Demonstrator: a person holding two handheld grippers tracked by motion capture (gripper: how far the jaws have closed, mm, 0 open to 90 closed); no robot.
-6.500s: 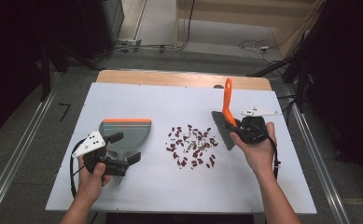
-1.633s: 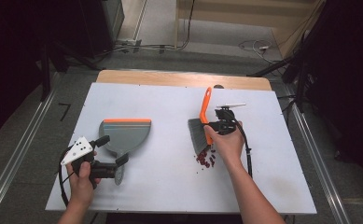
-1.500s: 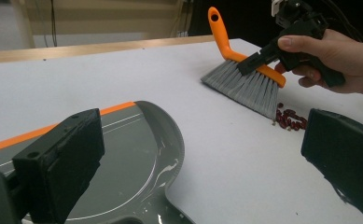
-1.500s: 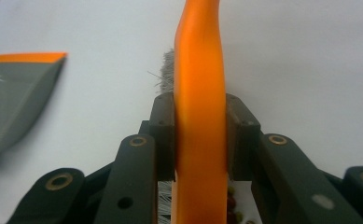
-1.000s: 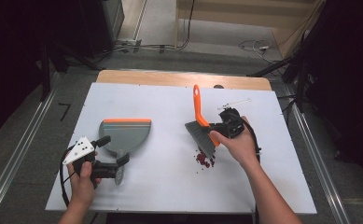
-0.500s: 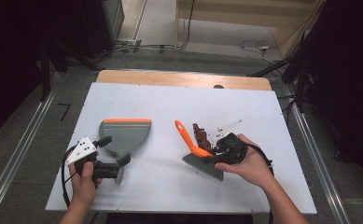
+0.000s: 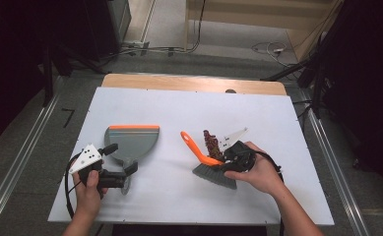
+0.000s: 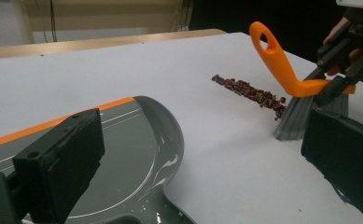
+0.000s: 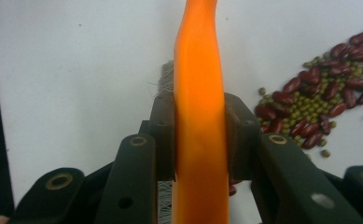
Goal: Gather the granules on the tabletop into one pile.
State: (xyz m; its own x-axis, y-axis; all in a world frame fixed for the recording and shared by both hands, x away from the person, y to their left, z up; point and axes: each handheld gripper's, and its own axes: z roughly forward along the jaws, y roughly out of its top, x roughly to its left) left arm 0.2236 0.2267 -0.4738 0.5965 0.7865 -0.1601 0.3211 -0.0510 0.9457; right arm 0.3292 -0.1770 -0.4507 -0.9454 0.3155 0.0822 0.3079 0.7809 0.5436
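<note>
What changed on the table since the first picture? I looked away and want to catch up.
The right gripper, still shut on the brush, swept the scattered beans into a narrow line, then tipped the orange handle over toward the dustpan. The left gripper drew back a little toward the person, staying at the dustpan's handle. The dustpan itself stayed put.

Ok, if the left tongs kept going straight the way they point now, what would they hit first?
Probably the brush held in the right tongs, with the line of beans just beyond the dustpan. Bare table lies between; depth is hard to judge.
</note>
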